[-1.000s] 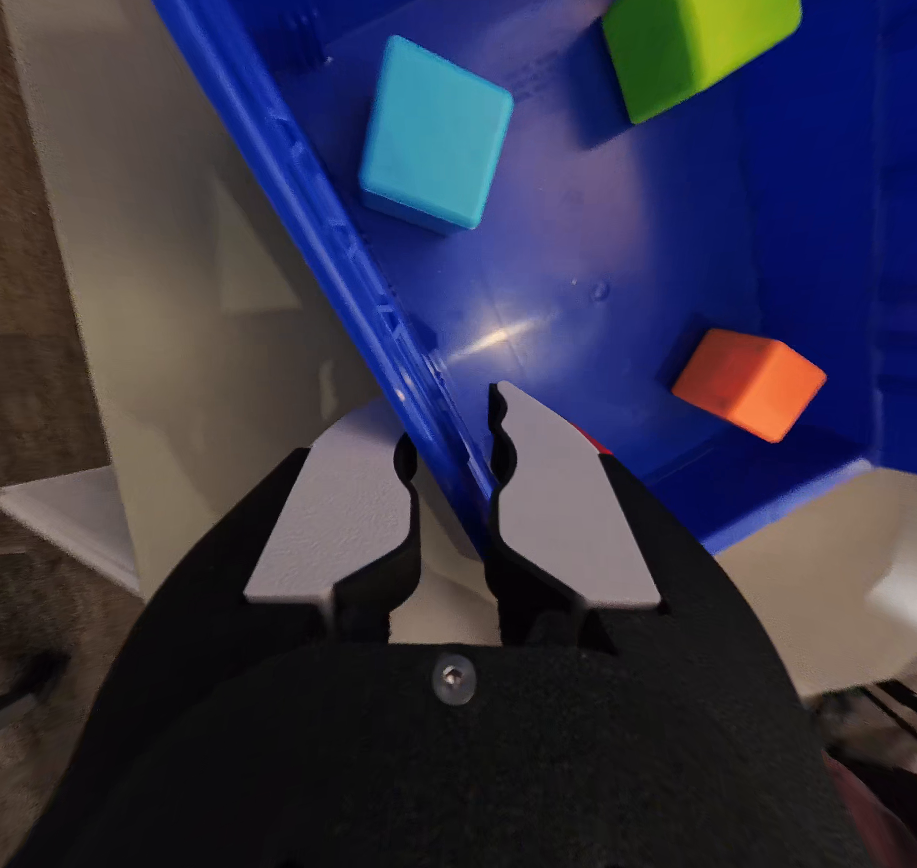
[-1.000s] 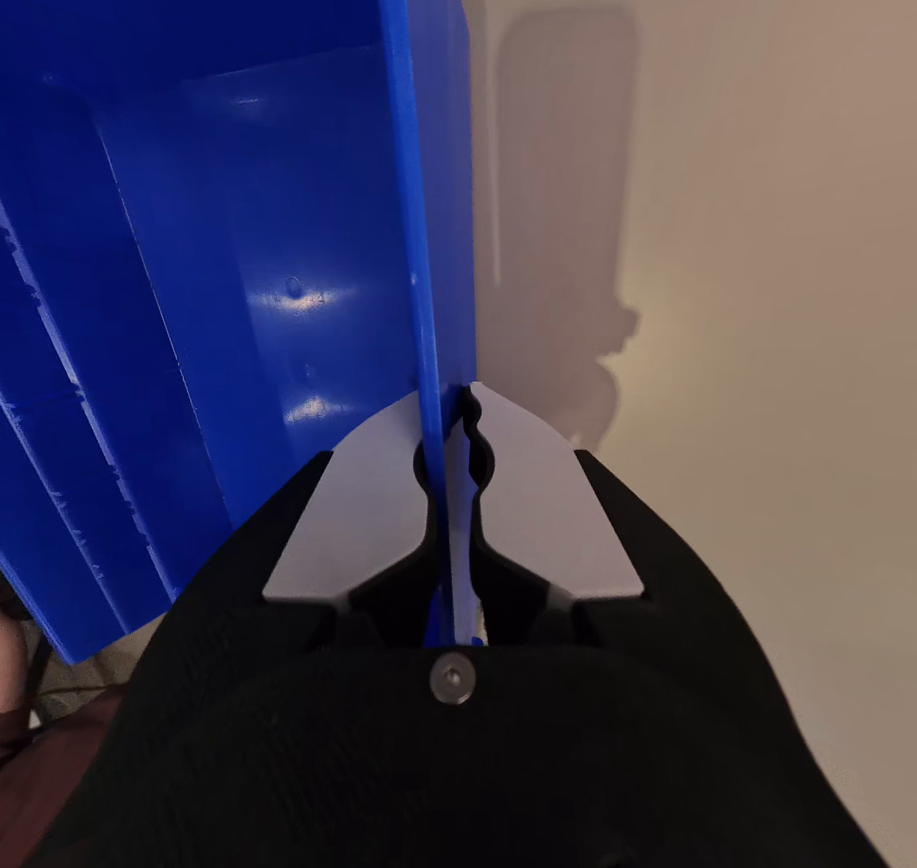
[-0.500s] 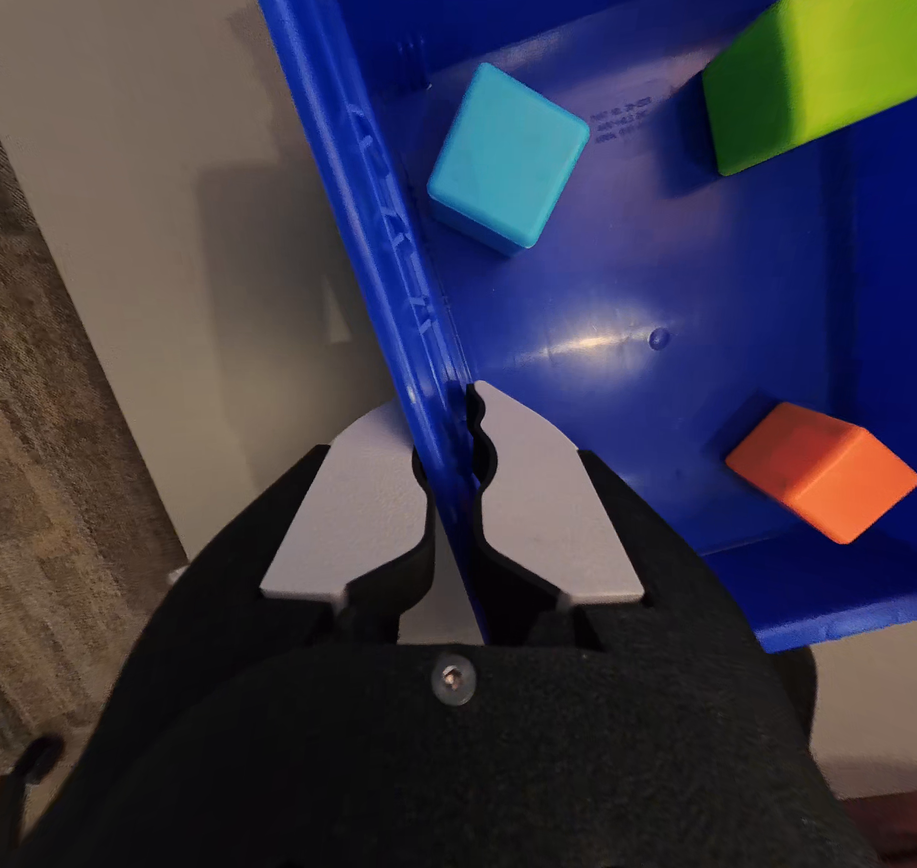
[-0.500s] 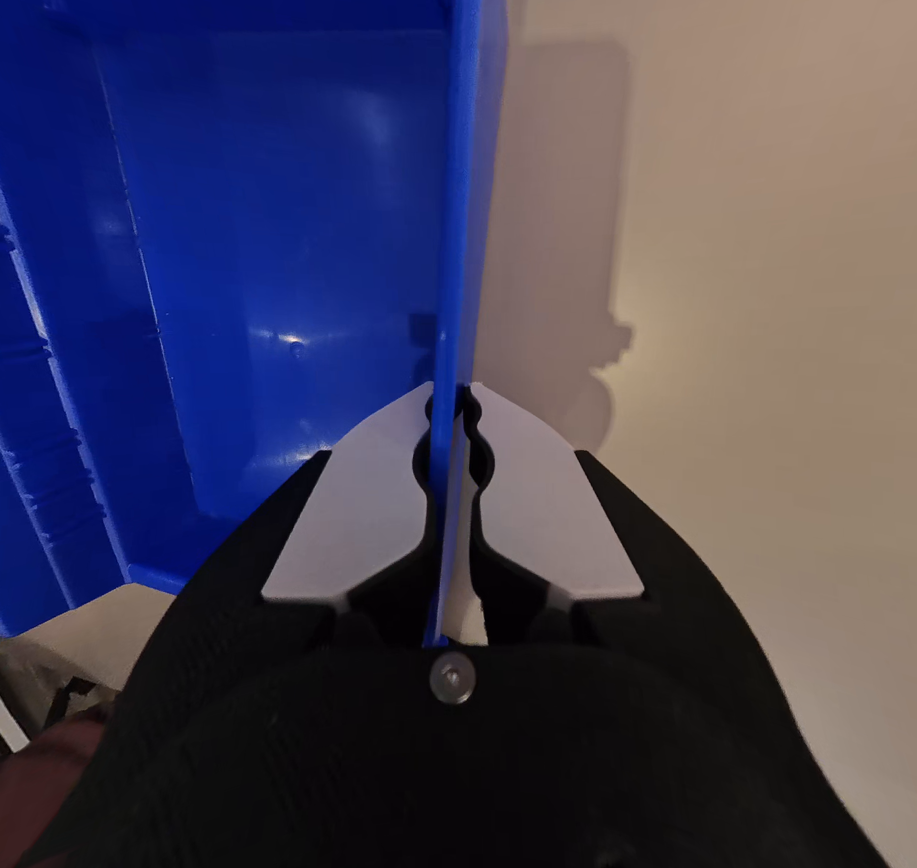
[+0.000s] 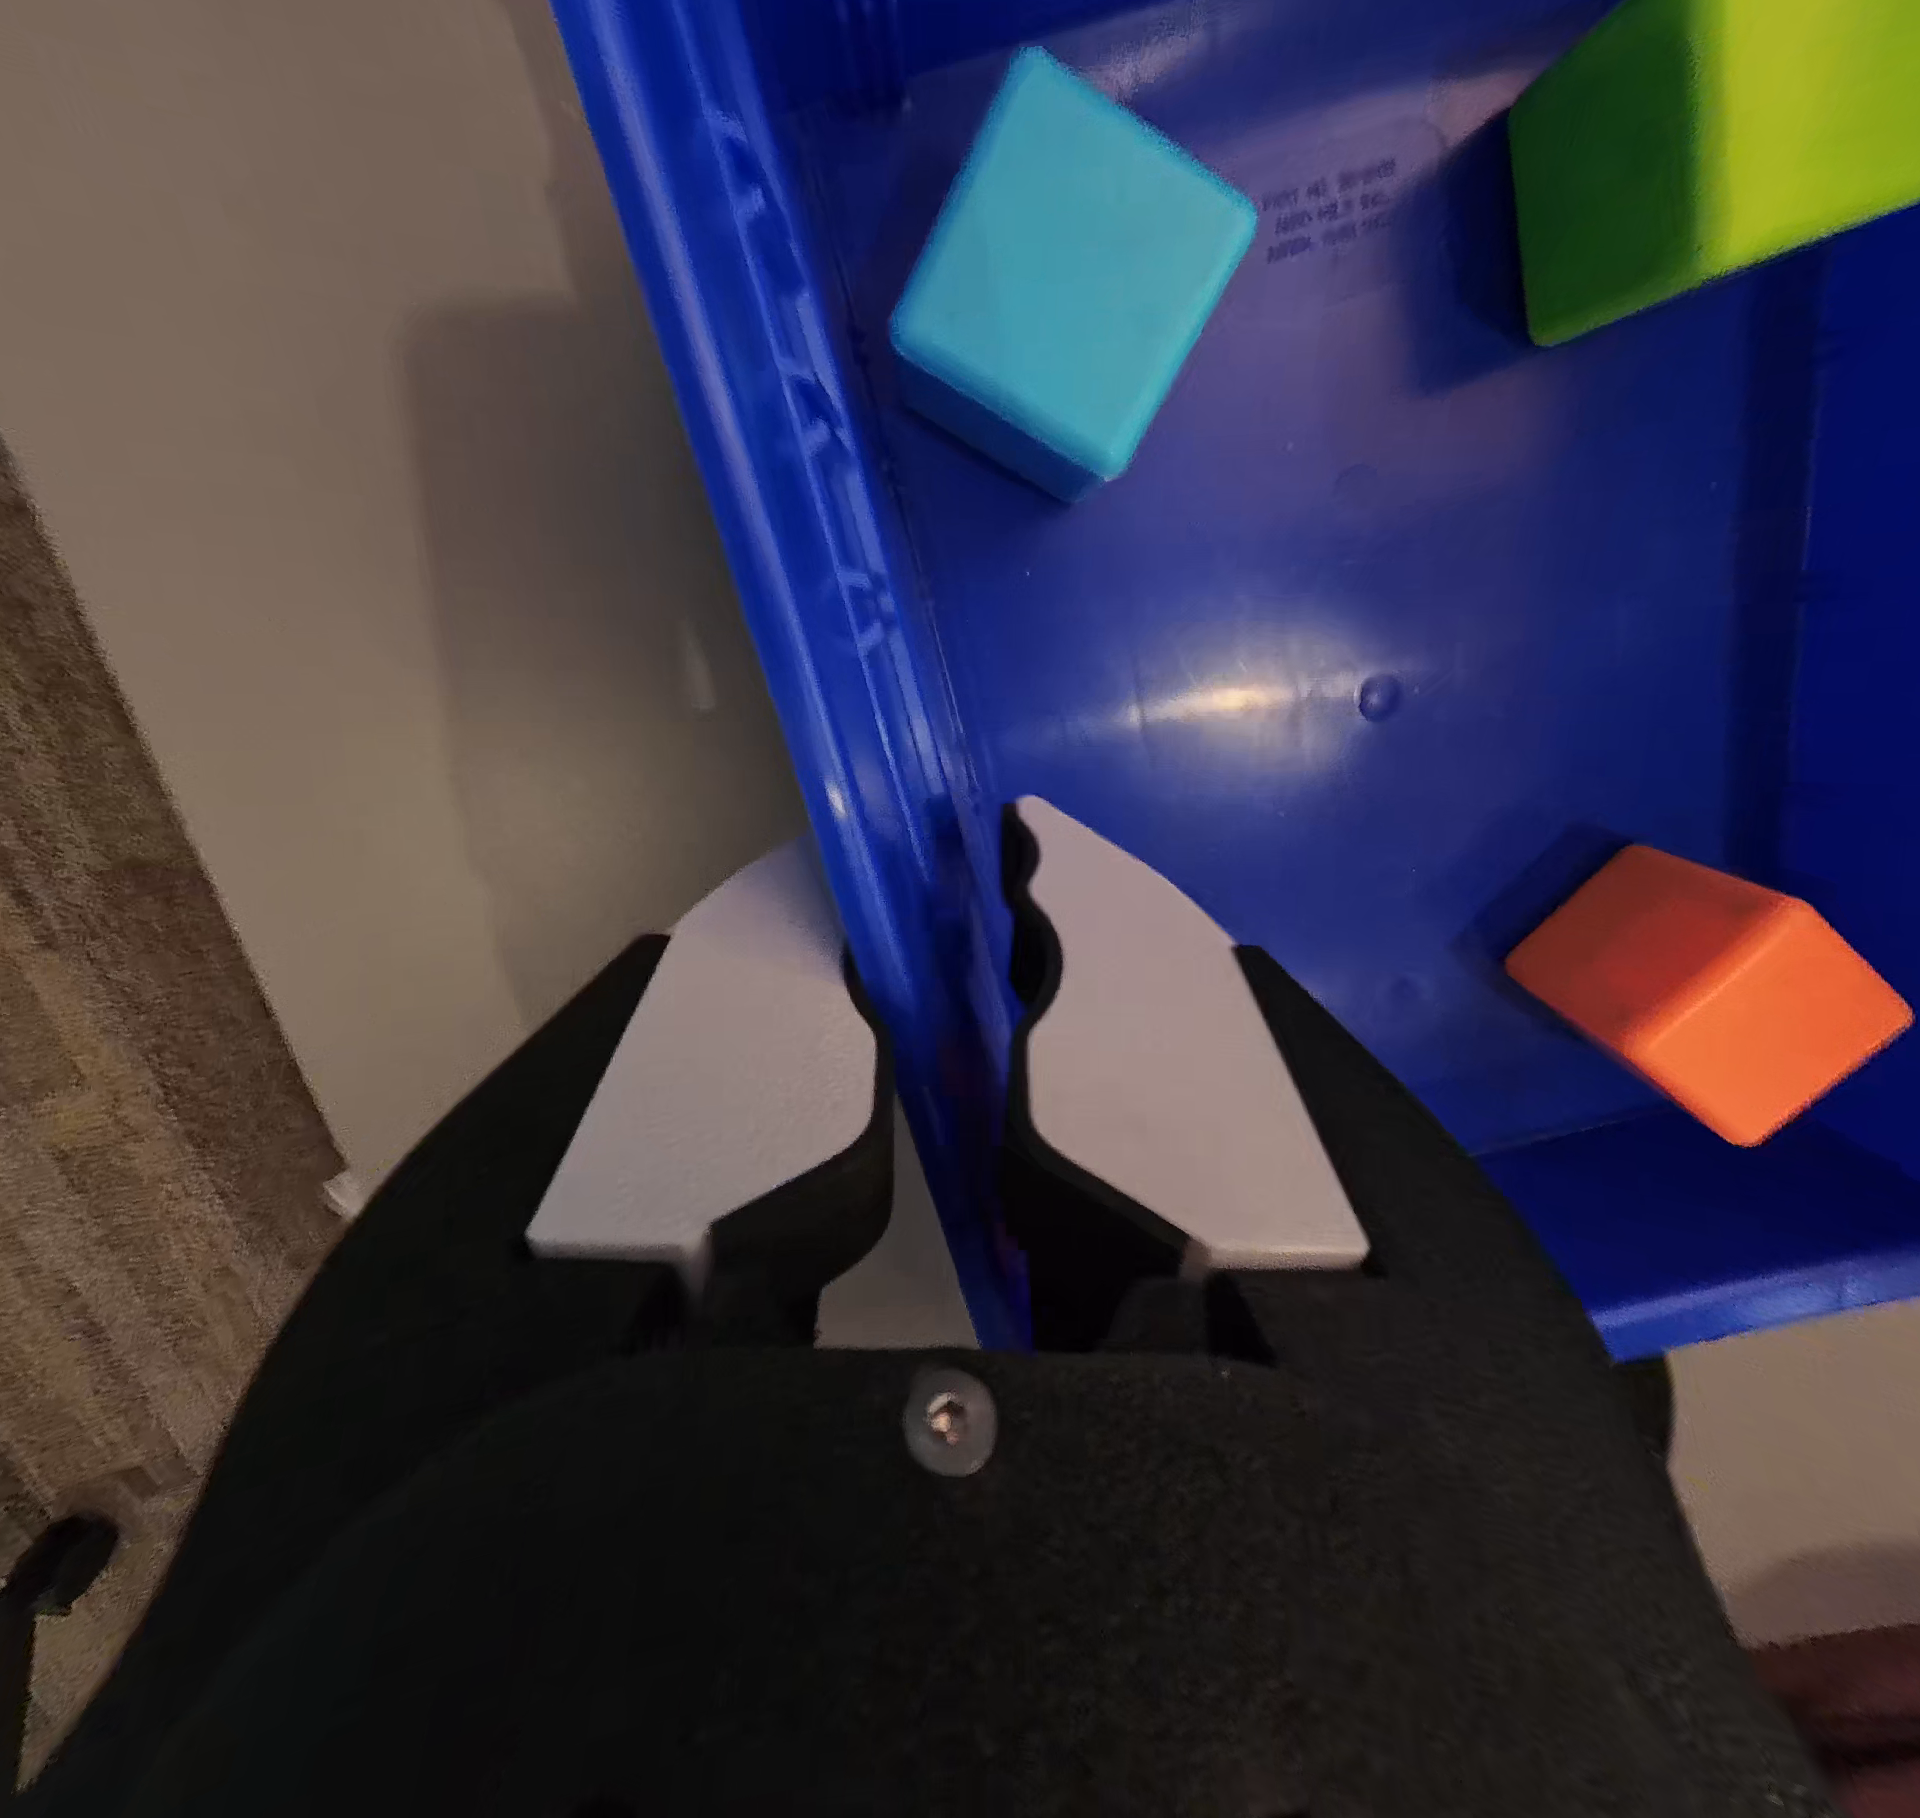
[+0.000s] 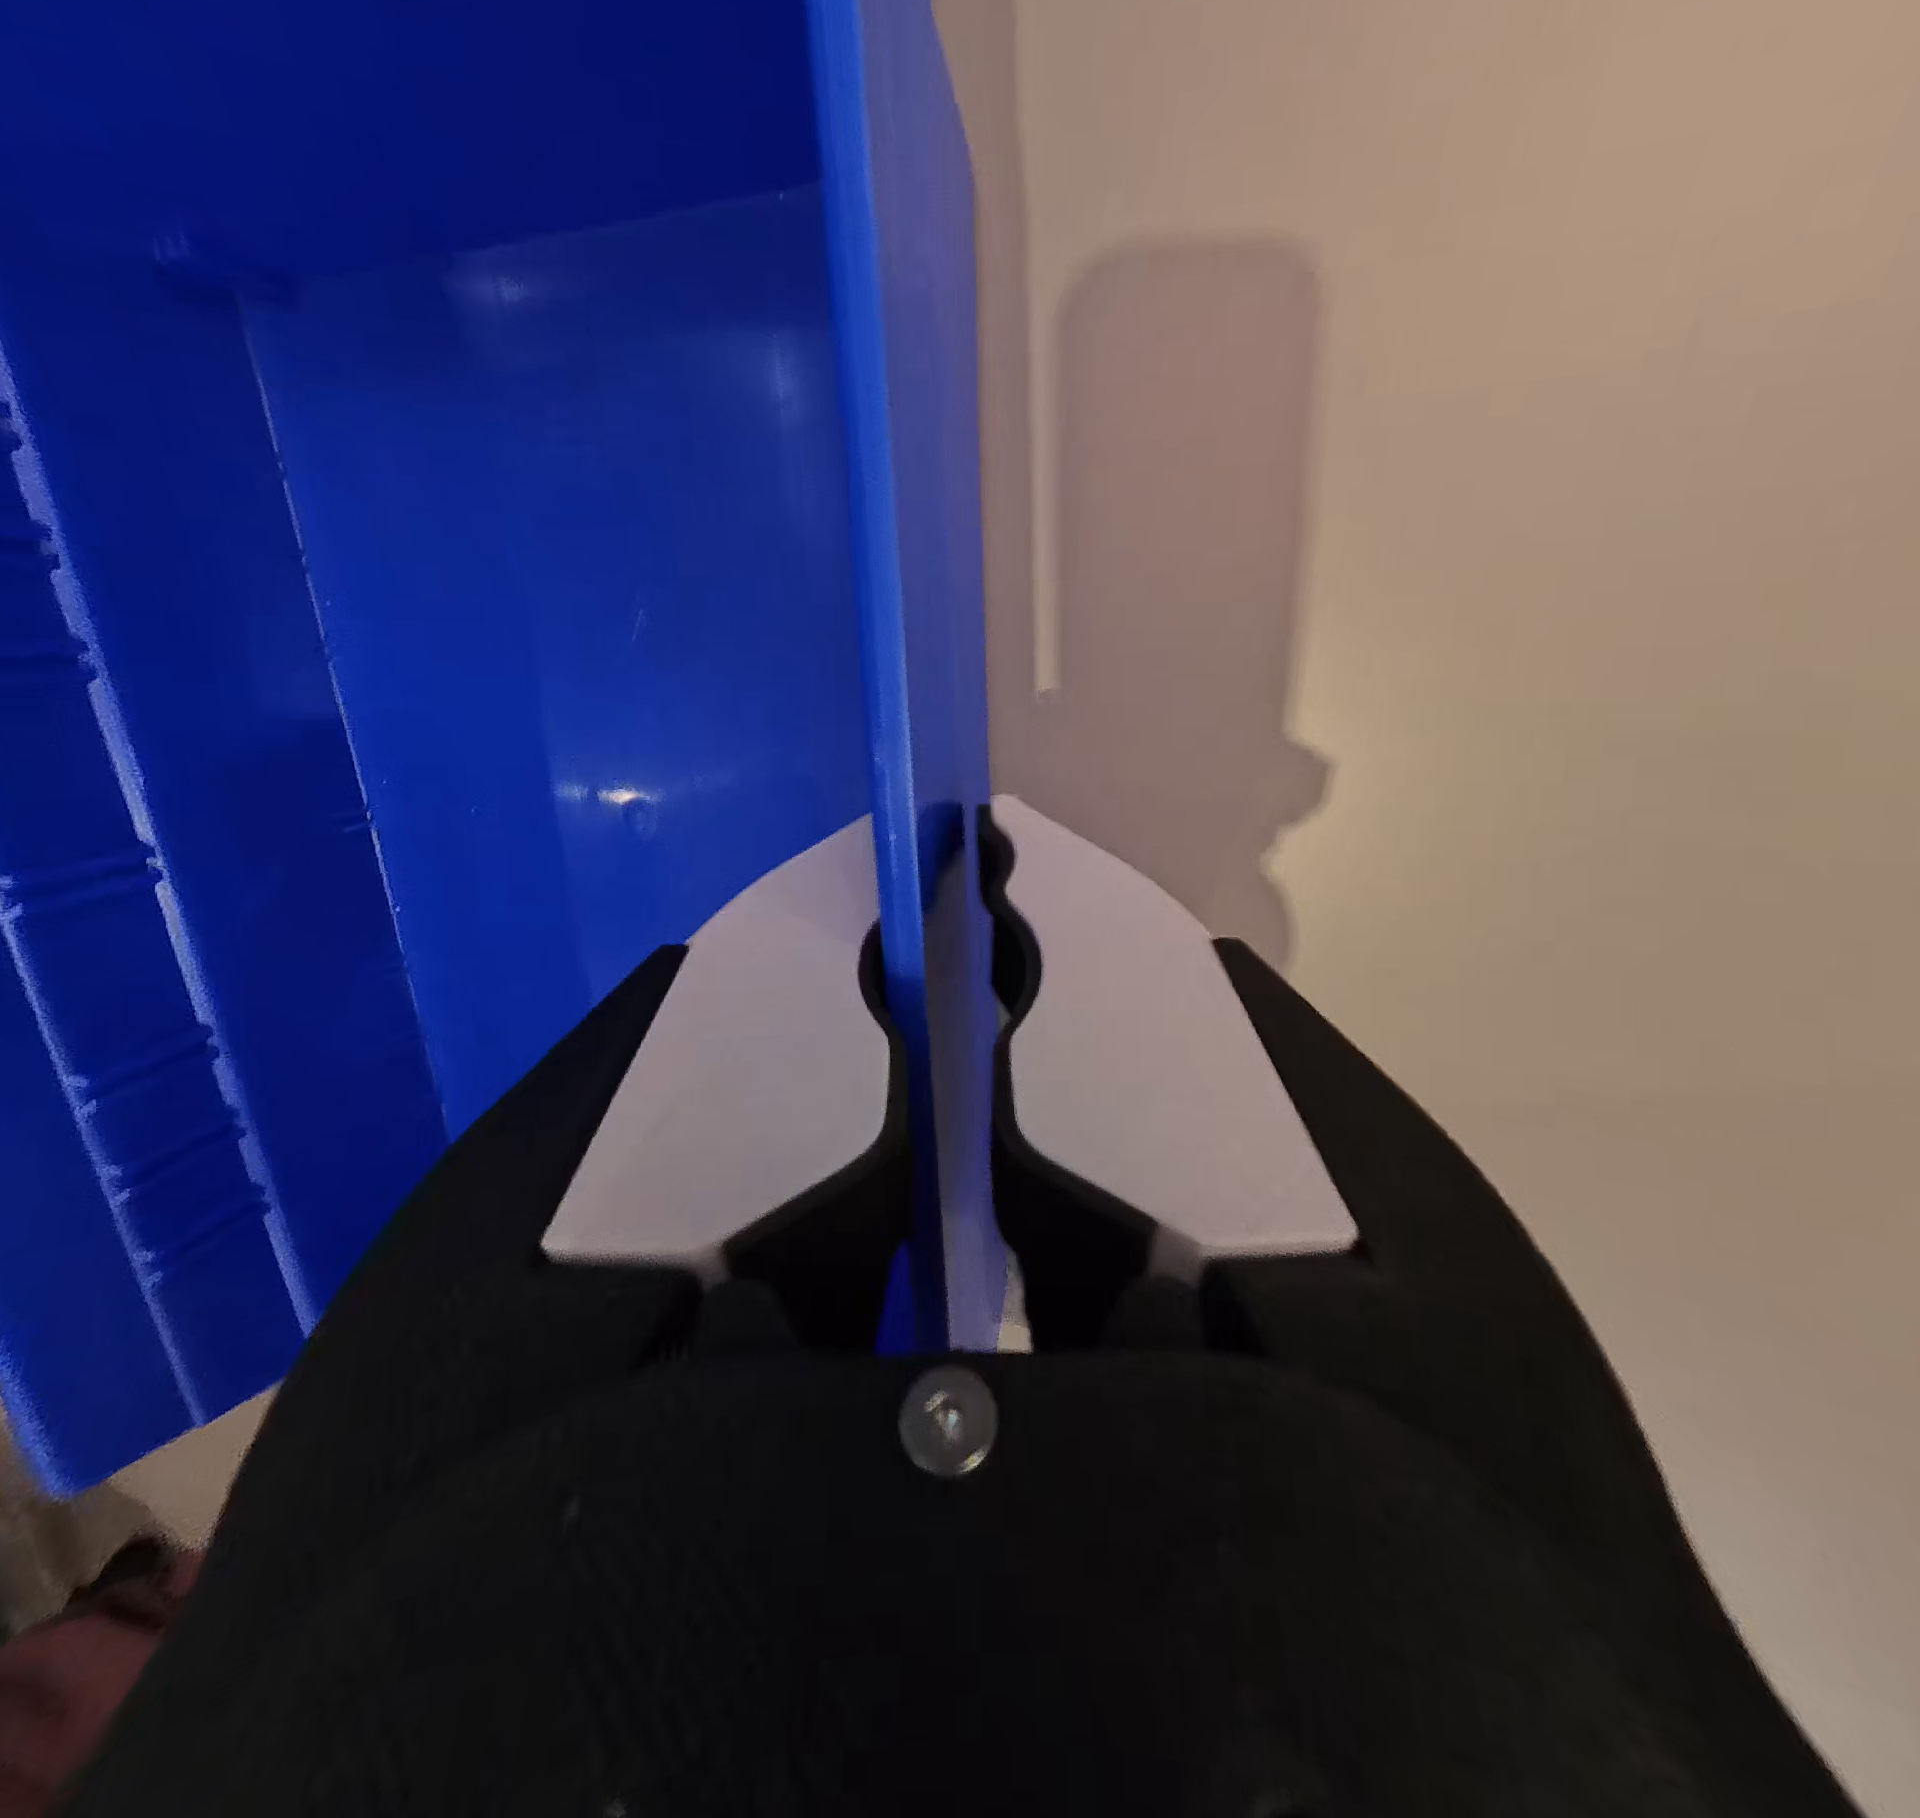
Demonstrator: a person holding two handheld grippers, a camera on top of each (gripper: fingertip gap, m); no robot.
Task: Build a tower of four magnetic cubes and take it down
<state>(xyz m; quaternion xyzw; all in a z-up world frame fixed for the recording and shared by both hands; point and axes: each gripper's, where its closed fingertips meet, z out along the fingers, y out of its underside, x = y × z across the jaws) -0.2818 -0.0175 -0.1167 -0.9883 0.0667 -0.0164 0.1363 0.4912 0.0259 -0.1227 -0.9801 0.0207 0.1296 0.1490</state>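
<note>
While the floor (image 5: pixel 114 937) shows as a brownish strip at the far left of the left wrist view, the pale tabletop (image 5: pixel 312 418) lies beside it, and on that side the left hand-held gripper (image 5: pixel 935 937) pinches the long wall of the blue bin (image 5: pixel 1351 729), one finger outside the wall and one inside. Within the bin, reading rightward, a cyan cube (image 5: pixel 1070 272) sits close to the gripped wall, a green cube (image 5: pixel 1714 116) lies toward the upper right, and an orange cube (image 5: pixel 1704 989) rests near the lower right corner; all three are apart from one another. A fourth cube does not show in either view, so I cannot tell where it is.

In the right wrist view the bin's blue interior (image 6: pixel 520 625) fills the left, and the right hand-held gripper (image 6: pixel 945 937) is clamped on the opposite thin wall, with bare tabletop (image 6: pixel 1558 625) to the right.

By my reading the step in hand concerns the bin itself, carried or set in place with both grippers, and no tower is standing. If stacking is yet to begin, the next move calls for resting the bin flat, letting go of both walls, then reaching in for one cube. Because the cubes are magnetic, they may snap together off-square, so each should be lowered squarely.
</note>
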